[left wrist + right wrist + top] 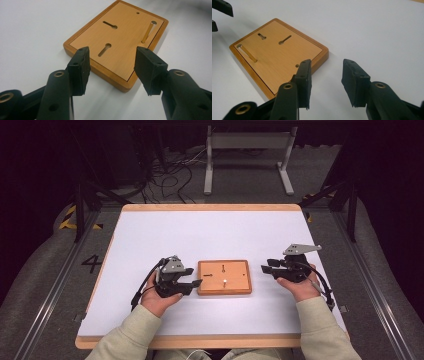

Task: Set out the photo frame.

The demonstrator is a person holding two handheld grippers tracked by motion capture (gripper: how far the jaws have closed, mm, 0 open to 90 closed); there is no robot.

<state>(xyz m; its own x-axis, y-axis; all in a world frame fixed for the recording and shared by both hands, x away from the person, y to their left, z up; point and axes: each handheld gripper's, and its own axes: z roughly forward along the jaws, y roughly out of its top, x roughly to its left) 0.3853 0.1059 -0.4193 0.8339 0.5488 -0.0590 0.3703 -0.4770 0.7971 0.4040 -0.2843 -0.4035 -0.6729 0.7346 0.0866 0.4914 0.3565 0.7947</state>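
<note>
- My left jaws (196, 283) stand well apart with nothing between them, the pads clear of the wooden board (224, 277) just ahead.
- My right jaws (265, 268) stand parted too, less widely, and grip nothing; they hang at the board's 3 o'clock side, a short gap away from its edge.
- From above, the board lies flat on the white worktop (210, 237), between my two hands, near the worktop's 6 o'clock edge.
- My left jaws sit at the board's 9 o'clock side, close to its rim.
- A brass pin (148, 32) stands upright in the board, near its front edge just right of centre.
- Two keyhole slots are cut in the board's face: one (105, 49) nearer my left jaws, the other (110, 24) farther in.
- From my right jaws' camera the pin (247, 53) stands at the board's far-left corner, about 10 o'clock.
</note>
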